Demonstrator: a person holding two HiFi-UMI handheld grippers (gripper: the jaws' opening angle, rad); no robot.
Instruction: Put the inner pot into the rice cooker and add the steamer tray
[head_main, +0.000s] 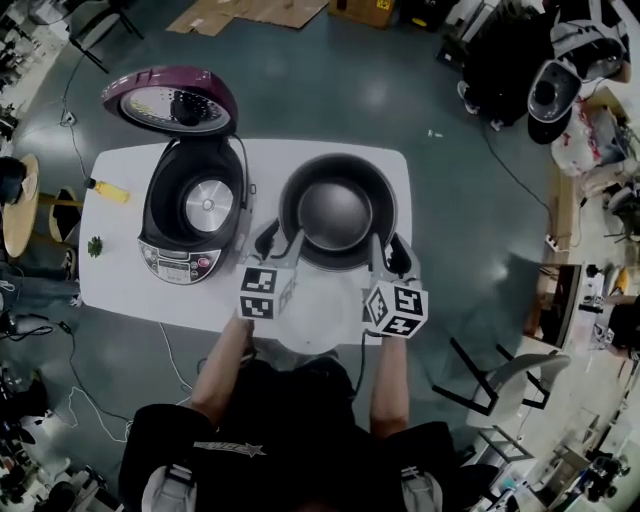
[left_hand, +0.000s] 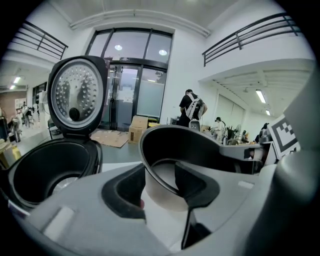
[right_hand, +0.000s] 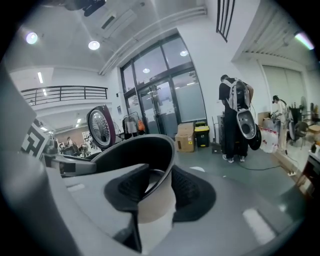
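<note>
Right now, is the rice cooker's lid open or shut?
Open. The lid is swung back behind the rice cooker, whose cavity shows its heating plate.

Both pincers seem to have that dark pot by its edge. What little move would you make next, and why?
Probably carry the inner pot left until it hangs over the rice cooker. The left gripper and right gripper clamp opposite sides of its rim, and the cooker's lid stands open with its cavity empty.

A white rectangular table (head_main: 120, 280) stands on a grey-green floor (head_main: 450, 220). At its left edge lie a yellow oblong object (head_main: 108, 190) and a small green thing (head_main: 95, 246), apart from each other. Flat brown cardboard sheets (head_main: 245, 12) lie on the floor beyond it.
</note>
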